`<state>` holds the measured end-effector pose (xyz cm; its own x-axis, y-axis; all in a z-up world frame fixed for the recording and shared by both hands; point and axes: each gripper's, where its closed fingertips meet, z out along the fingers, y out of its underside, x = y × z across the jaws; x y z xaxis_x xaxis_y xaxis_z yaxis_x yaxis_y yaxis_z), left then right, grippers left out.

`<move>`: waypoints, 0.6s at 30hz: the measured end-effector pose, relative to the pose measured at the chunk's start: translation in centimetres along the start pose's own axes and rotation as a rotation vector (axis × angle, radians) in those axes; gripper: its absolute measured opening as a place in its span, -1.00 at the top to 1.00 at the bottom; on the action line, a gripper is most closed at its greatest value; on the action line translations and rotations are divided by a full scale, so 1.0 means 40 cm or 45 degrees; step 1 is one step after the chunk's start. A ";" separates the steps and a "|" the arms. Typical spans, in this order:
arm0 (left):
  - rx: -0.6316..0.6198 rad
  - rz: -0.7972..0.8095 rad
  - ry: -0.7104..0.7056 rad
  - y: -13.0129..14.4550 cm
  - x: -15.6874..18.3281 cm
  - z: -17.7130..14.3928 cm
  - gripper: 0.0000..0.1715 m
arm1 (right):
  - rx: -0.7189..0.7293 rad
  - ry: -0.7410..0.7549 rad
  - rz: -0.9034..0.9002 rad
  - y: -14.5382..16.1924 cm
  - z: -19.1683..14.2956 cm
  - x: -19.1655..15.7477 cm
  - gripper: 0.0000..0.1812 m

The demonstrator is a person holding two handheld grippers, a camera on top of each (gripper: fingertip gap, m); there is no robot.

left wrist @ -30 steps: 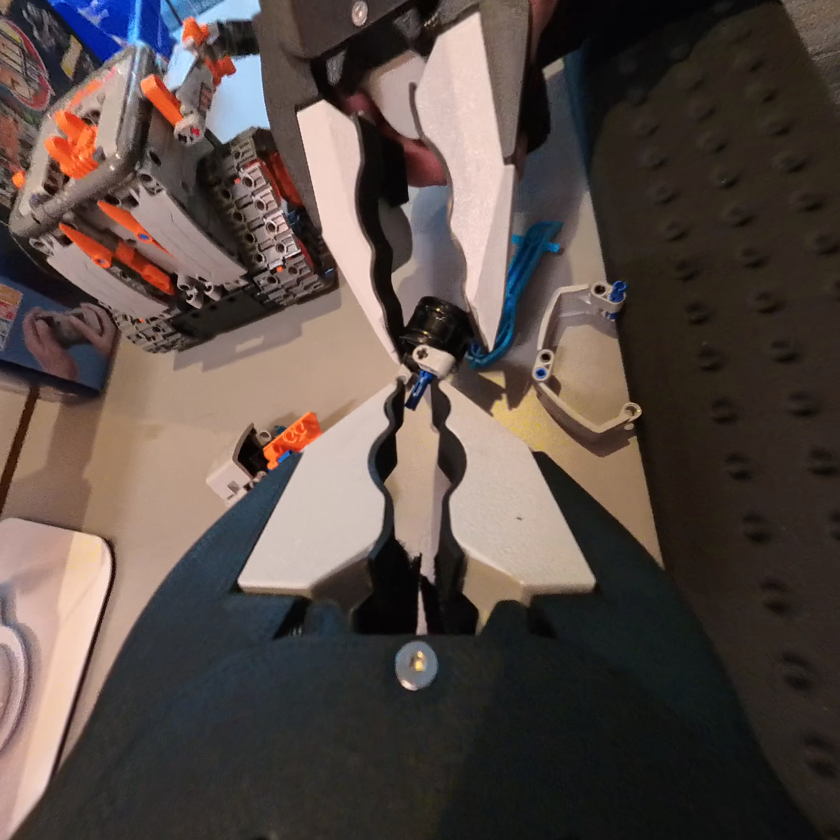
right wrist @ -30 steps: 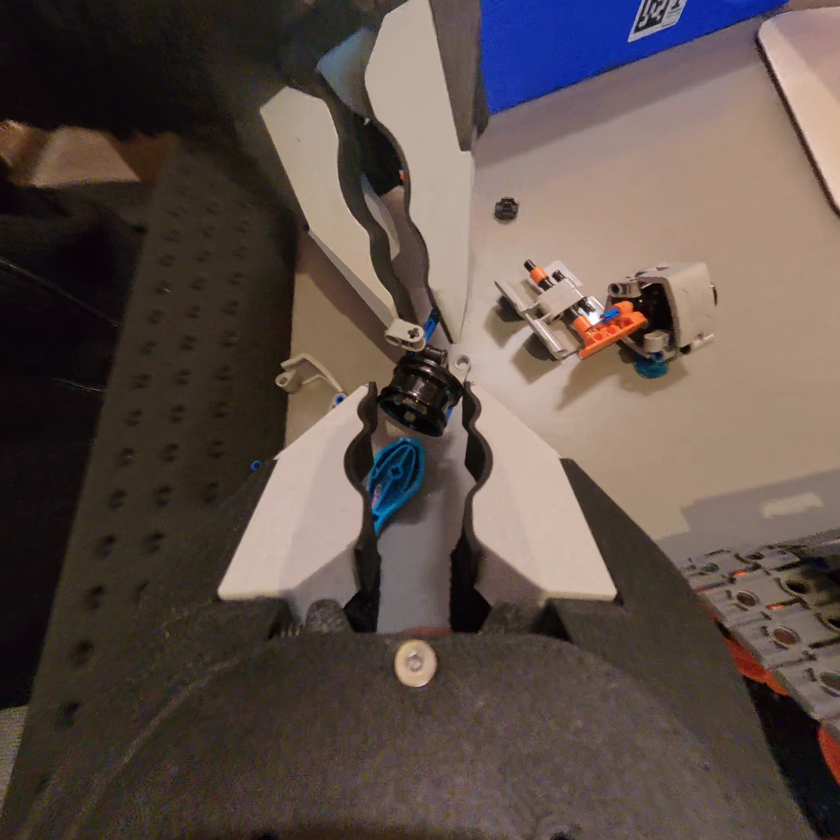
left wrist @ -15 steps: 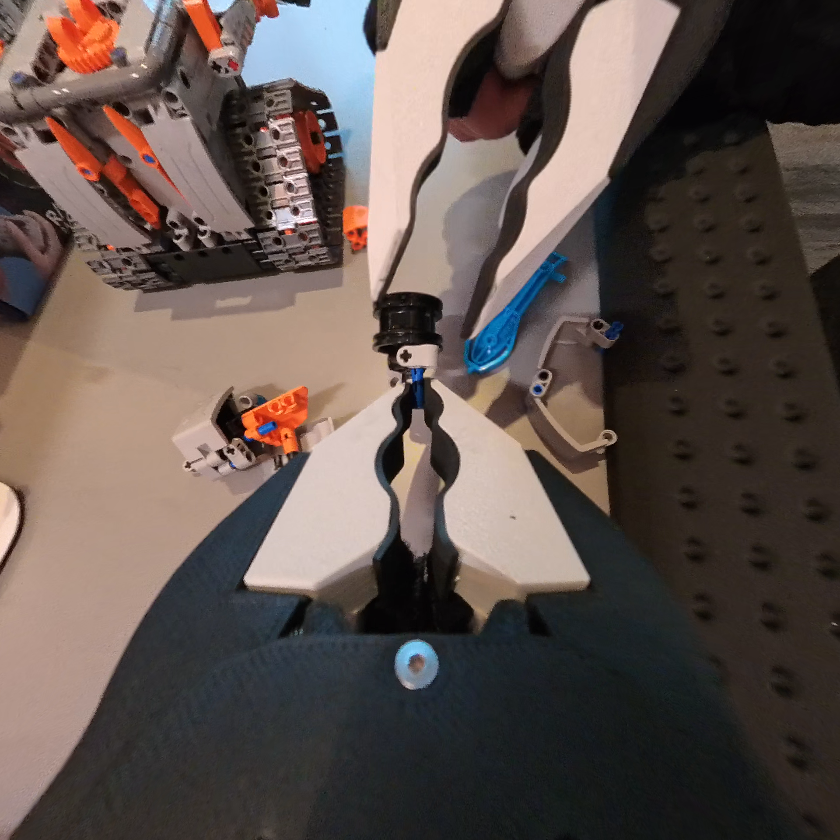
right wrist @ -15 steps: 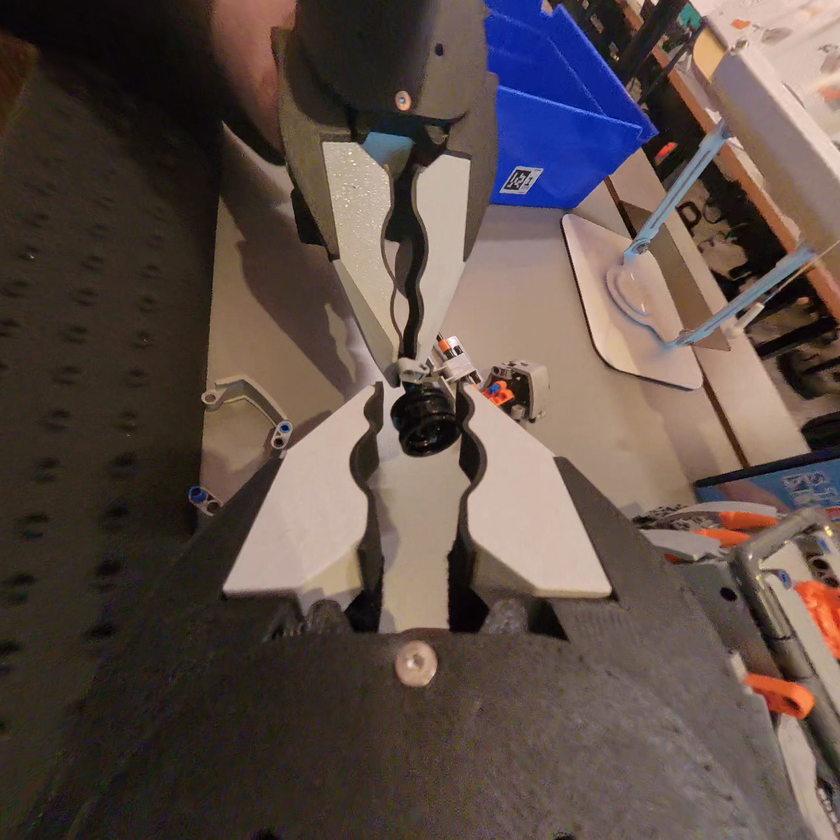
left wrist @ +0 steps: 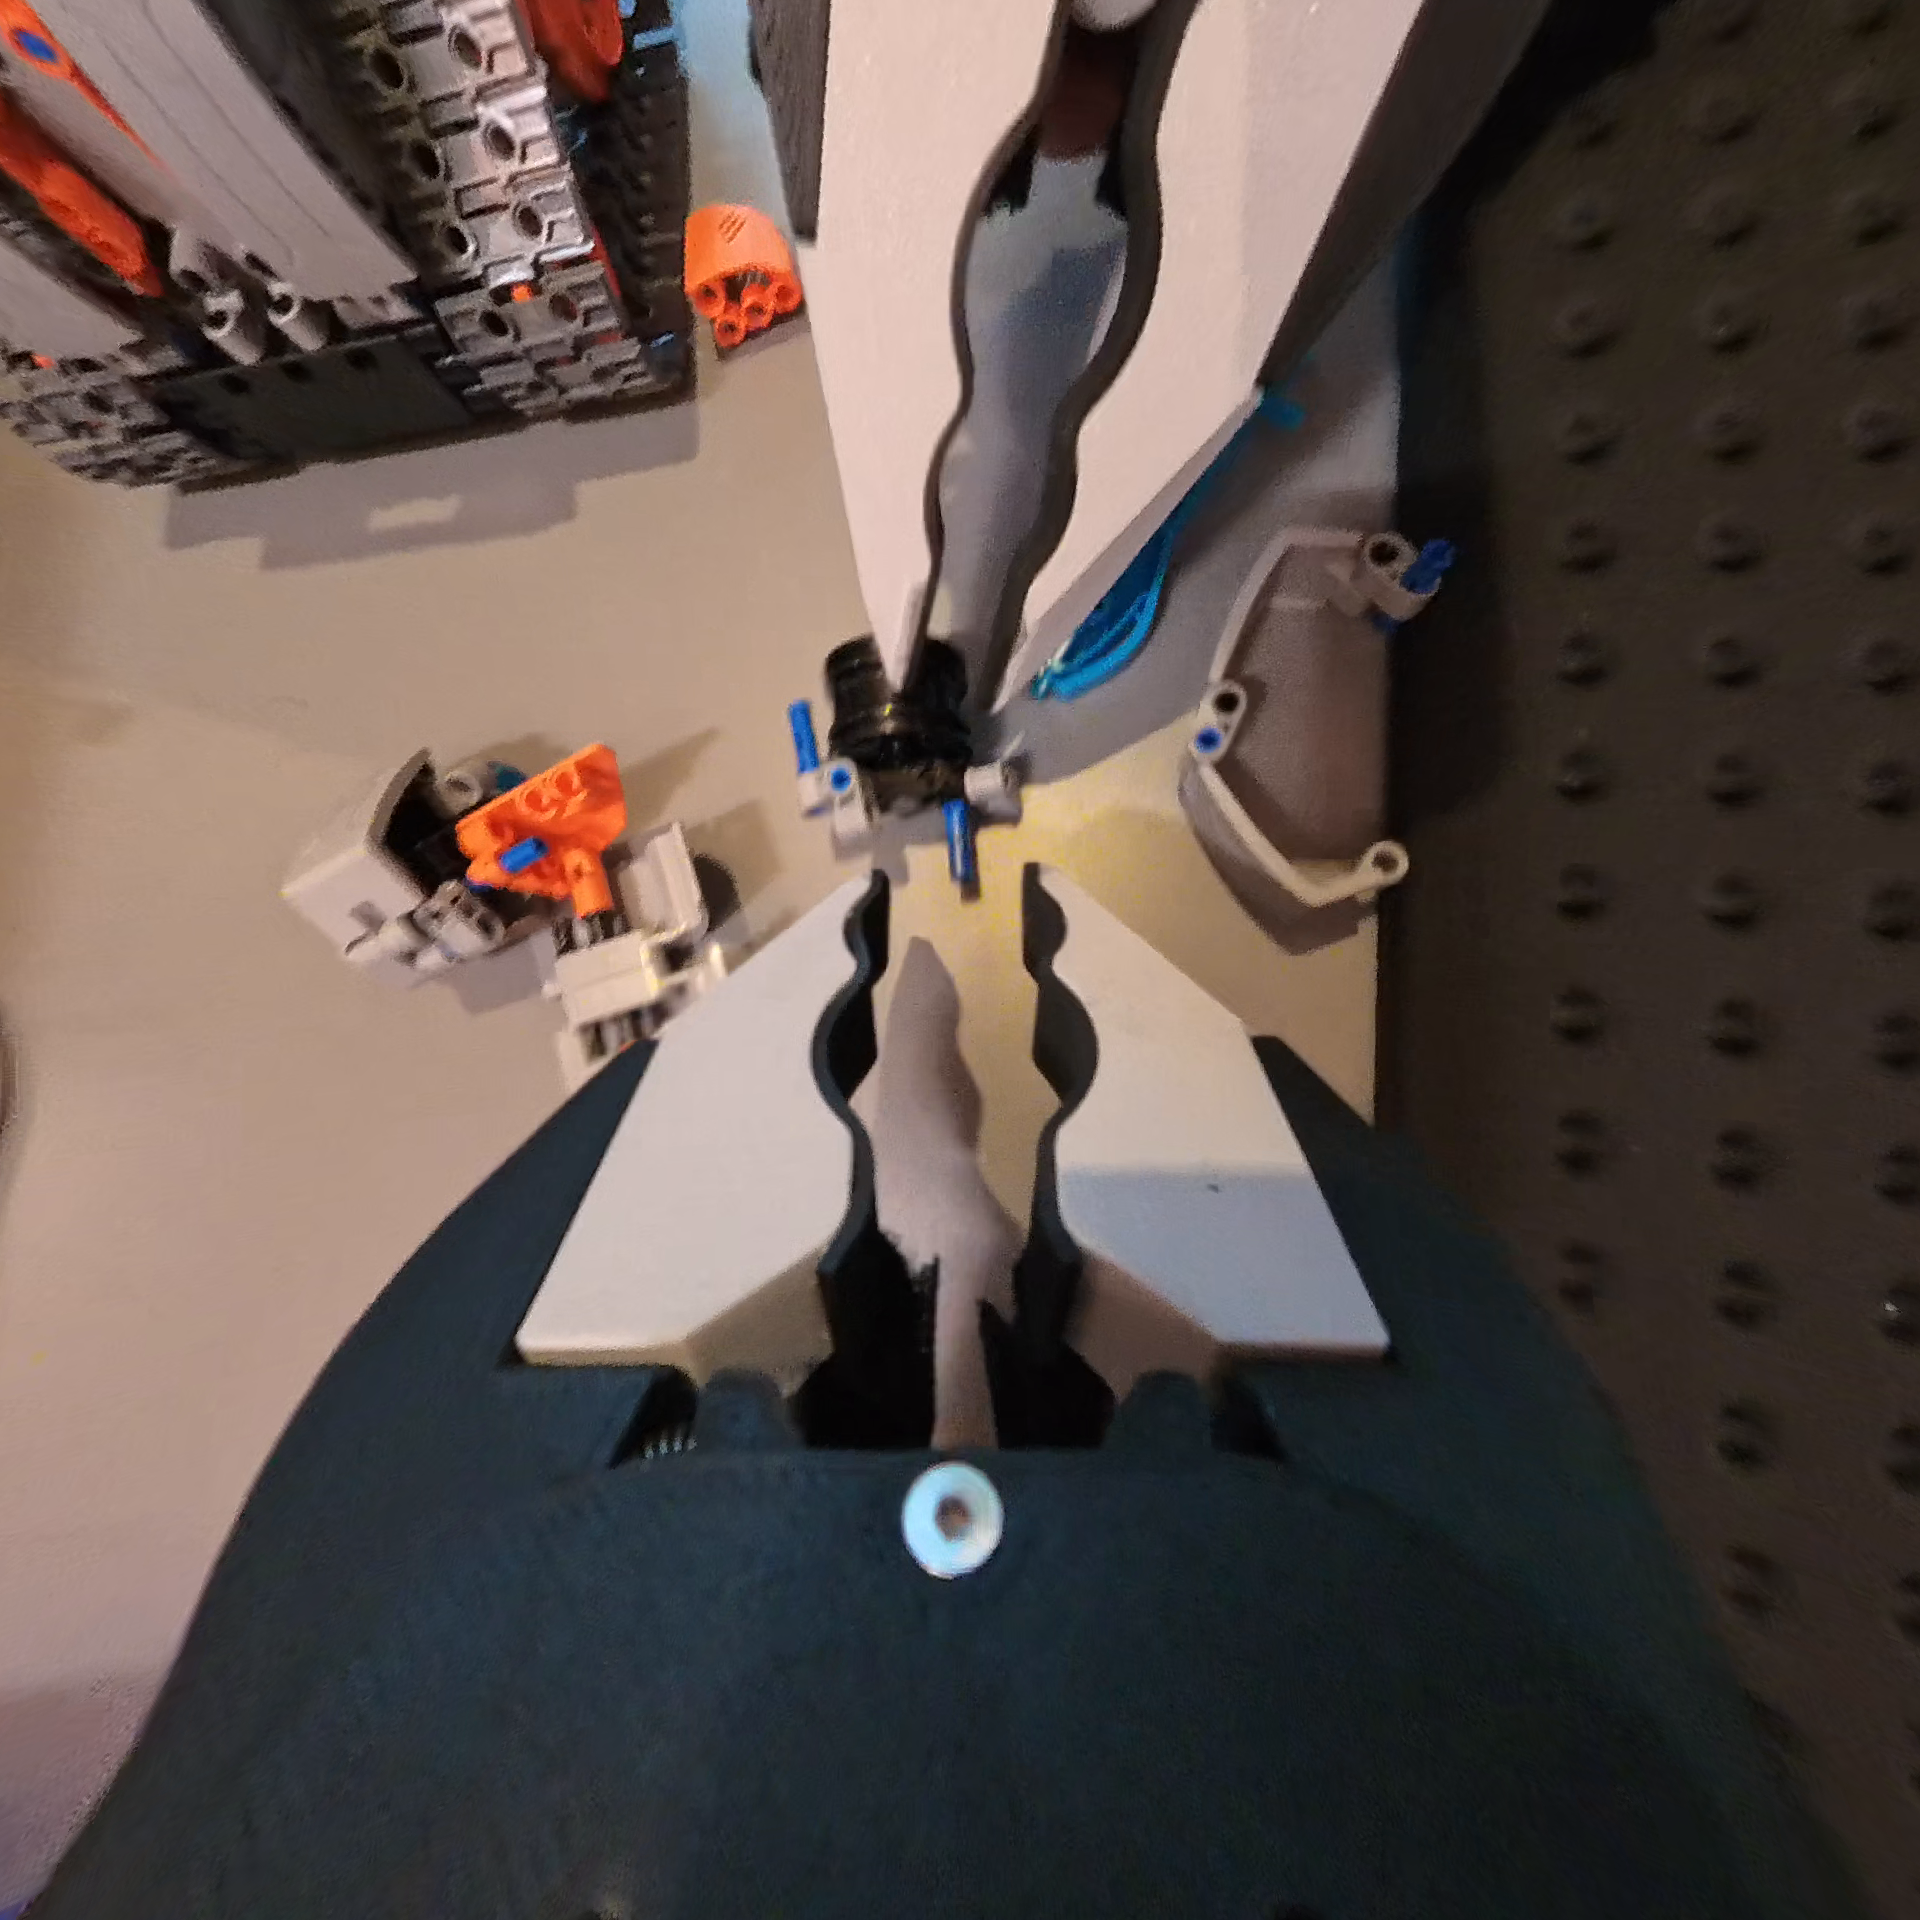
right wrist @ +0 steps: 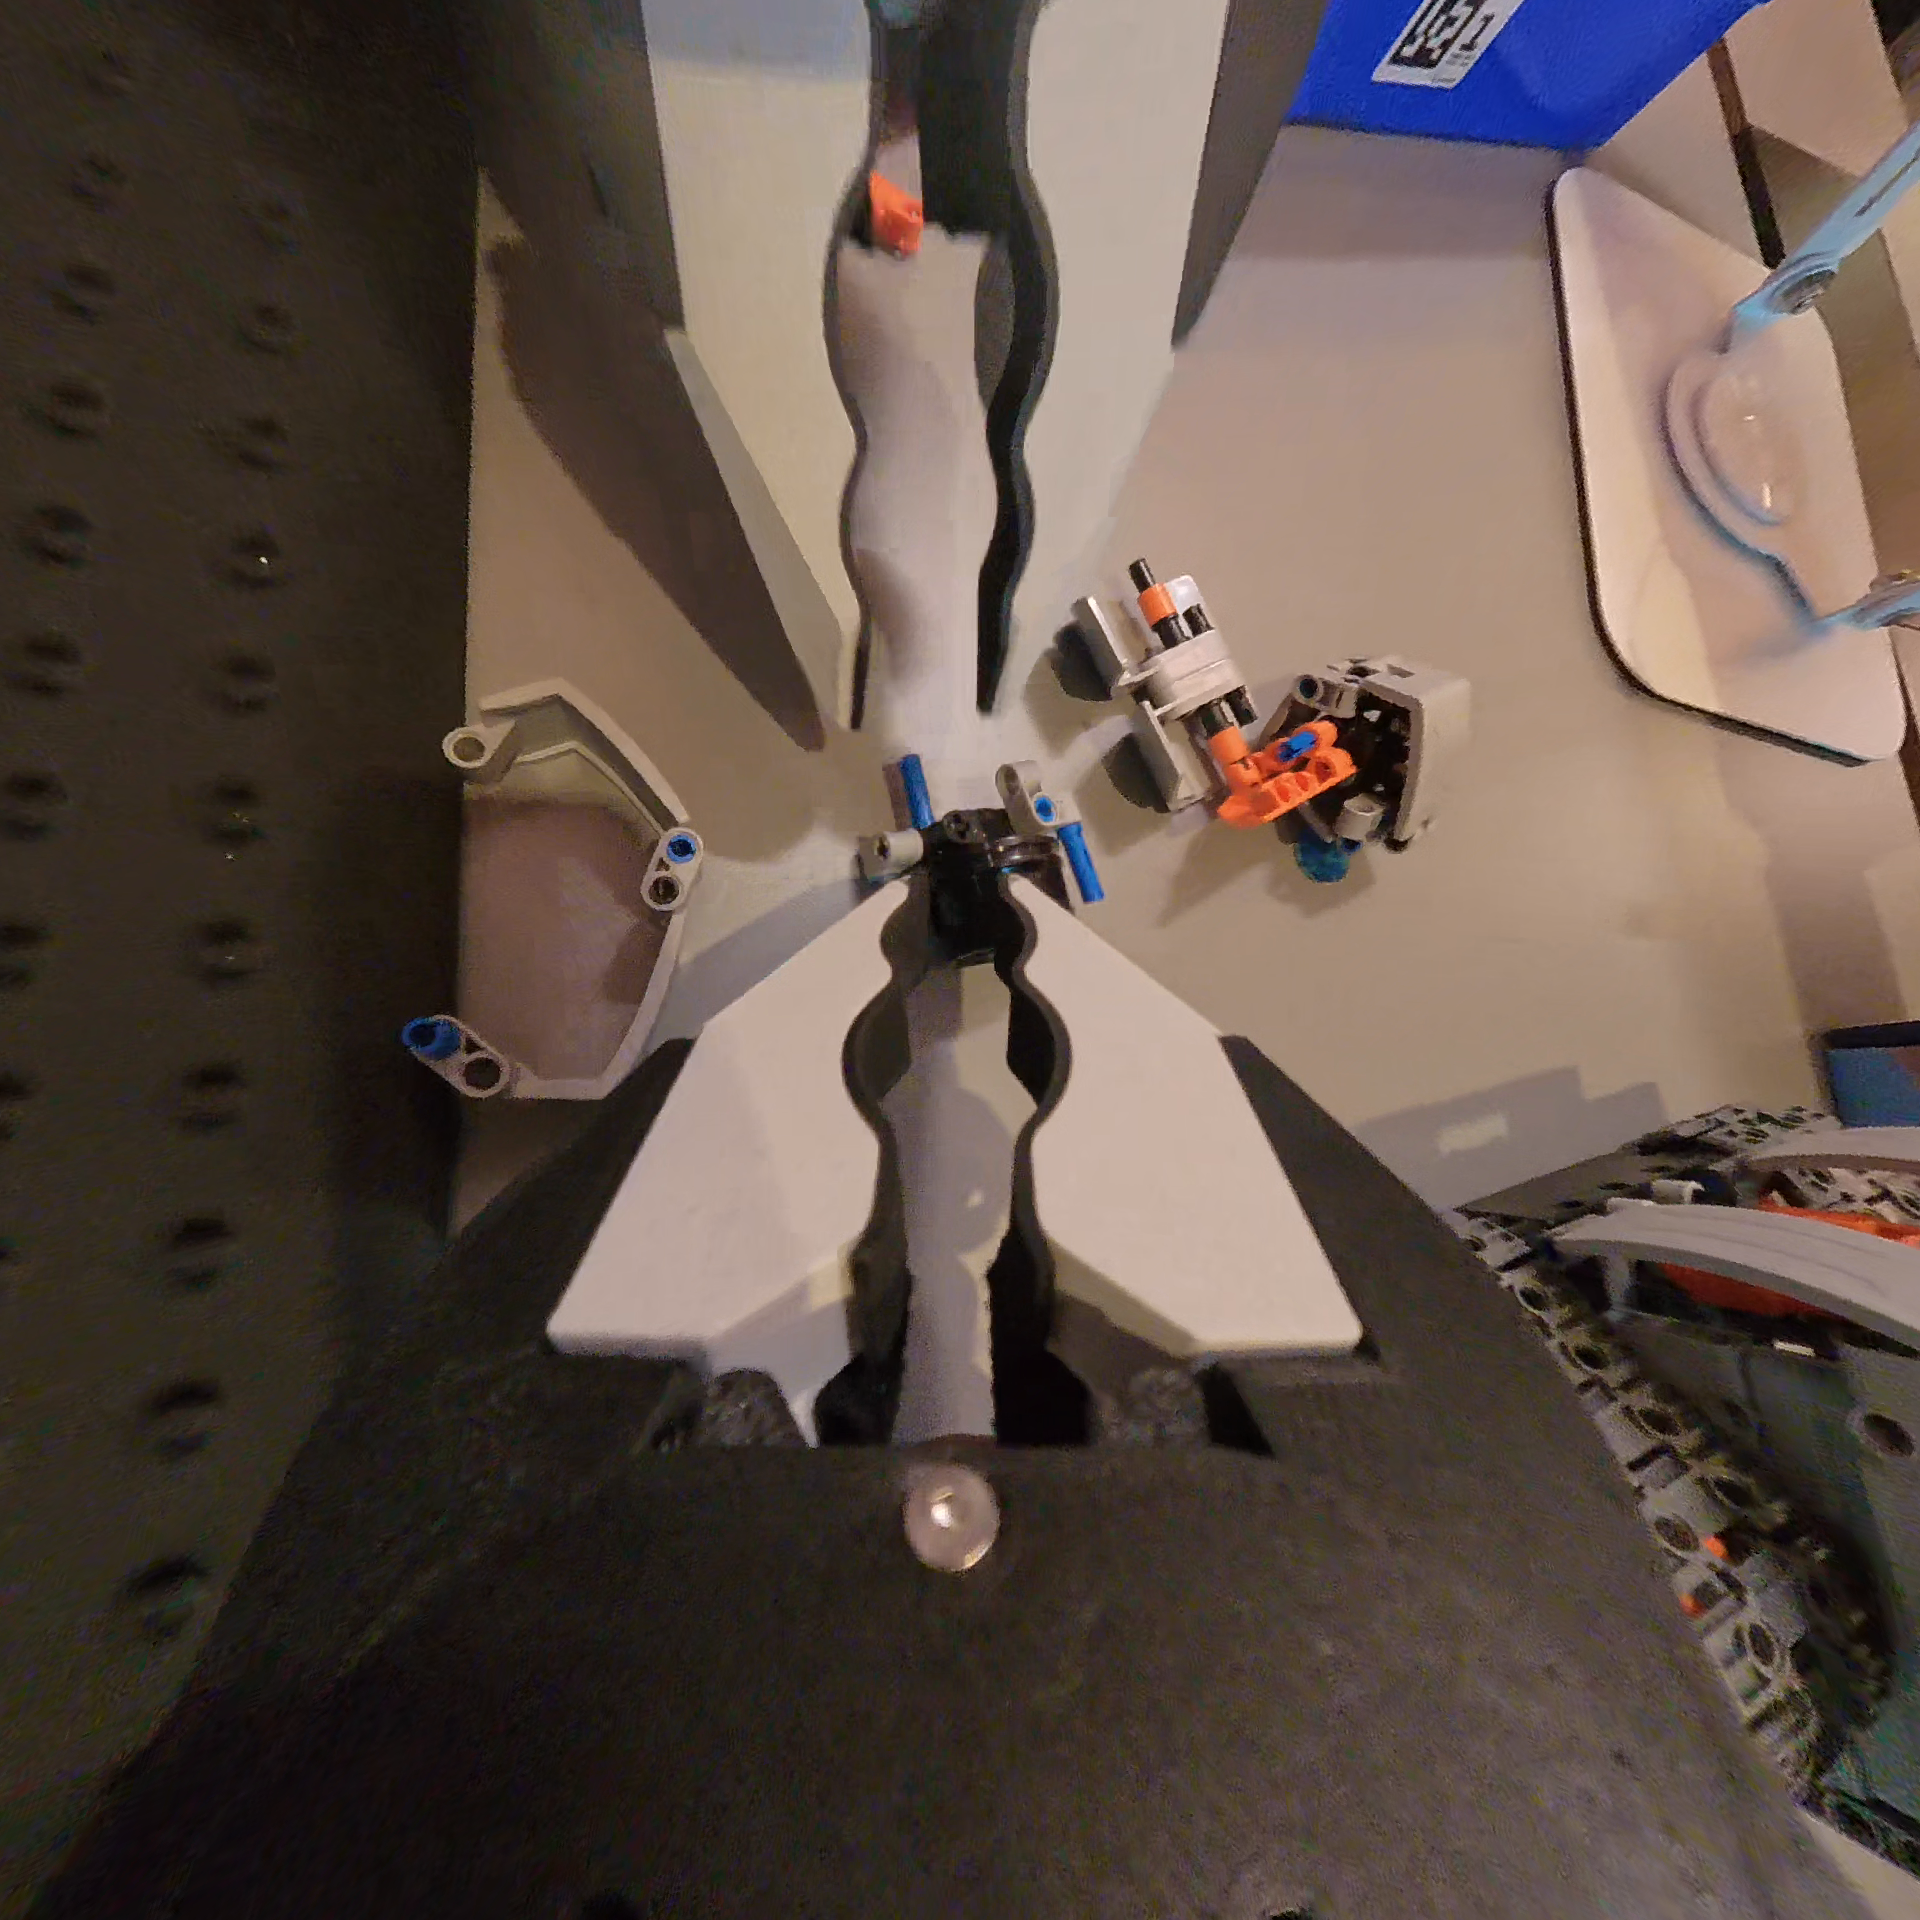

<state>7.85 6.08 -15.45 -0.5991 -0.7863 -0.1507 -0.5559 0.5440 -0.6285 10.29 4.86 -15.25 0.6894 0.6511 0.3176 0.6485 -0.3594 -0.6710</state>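
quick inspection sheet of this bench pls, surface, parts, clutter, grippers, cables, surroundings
surface: grey-beige tabletop, with a dark dimpled mat along one edge
job's things: black wheel hub with grey connectors and blue pins
clutter: curved grey panel; grey and orange sub-assembly; blue blade piece; orange cylinder piece
grippers: right gripper shut on the hub; left gripper open, just short of a blue pin
cables: nothing seen
surroundings: tracked brick vehicle; blue bin; white board with a clear stand
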 end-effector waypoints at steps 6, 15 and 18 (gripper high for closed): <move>-0.059 0.040 -0.326 0.042 -0.098 -0.263 0.74 | 0.116 0.008 0.065 -0.018 -0.032 0.020 0.85; -0.358 -0.251 -0.617 0.315 -0.372 -0.606 0.67 | 0.145 0.024 0.116 -0.002 -0.036 0.044 0.83; -0.433 -0.350 -0.524 0.391 -0.419 -0.574 0.67 | 0.157 0.018 0.140 0.002 -0.034 0.052 0.84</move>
<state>-4.03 34.52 -5.24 -0.1728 -0.9233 -0.3430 -0.8527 0.3146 -0.4171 12.22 5.27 -13.74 0.7590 0.6027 0.2465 0.5249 -0.3424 -0.7793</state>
